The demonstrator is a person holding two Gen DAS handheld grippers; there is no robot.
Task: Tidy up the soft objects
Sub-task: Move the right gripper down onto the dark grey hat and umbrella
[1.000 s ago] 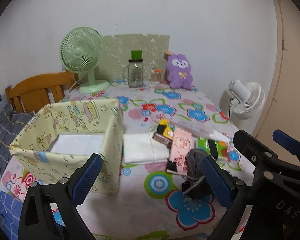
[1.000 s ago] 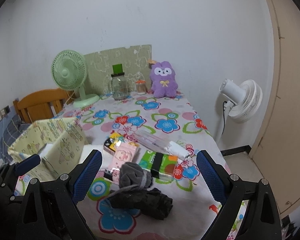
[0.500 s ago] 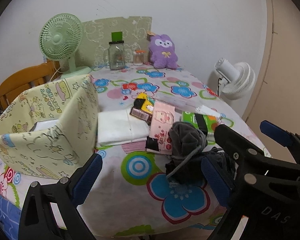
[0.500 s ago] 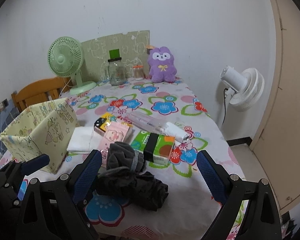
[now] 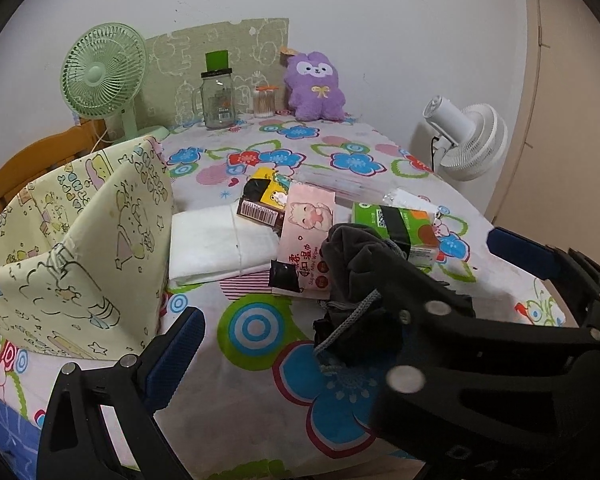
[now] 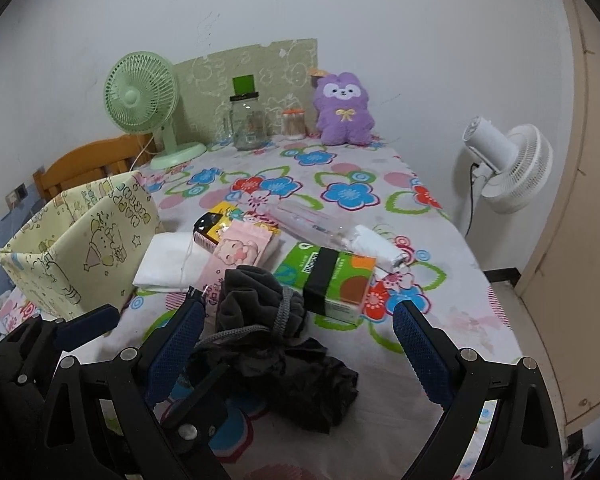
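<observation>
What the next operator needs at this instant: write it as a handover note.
Left gripper: open, empty.
Right gripper: open, empty, fingers straddling the grey drawstring pouch by the black cloth.
White folded cloth, pink wipes pack and green tissue pack lie loose beside the yellow fabric box.
Box interior hidden.
Left to do: grasp the pouch, then box the soft items.

left claw (image 5: 288,344): jaws spread wide | right claw (image 6: 298,338): jaws spread wide, crossing left claw's view
</observation>
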